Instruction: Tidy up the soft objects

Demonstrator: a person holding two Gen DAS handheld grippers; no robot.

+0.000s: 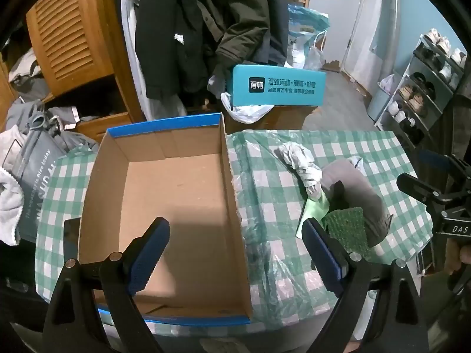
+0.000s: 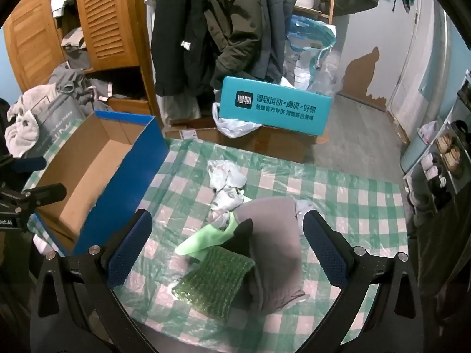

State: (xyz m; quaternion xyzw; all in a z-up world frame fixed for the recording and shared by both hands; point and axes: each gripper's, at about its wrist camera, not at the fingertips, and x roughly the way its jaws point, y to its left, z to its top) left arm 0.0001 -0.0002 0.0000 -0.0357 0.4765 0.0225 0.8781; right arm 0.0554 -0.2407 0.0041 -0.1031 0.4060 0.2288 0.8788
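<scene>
Soft cloths (image 2: 265, 244) lie heaped on the checked table (image 2: 338, 182), beside an empty cardboard box (image 1: 176, 206). Both grippers, left (image 1: 235, 253) and right (image 2: 226, 250), gape wide, holding nothing. Sorting looks unstarted; next the right must close on the green scrubber (image 2: 215, 282).

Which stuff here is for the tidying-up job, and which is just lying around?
For the job:
- empty cardboard box
- green knitted cloth
- grey cloth
- light green cloth
- white crumpled cloth
- both open claws, left claw, right claw

Just lying around:
- teal box
- hanging coats
- shoe rack
</scene>
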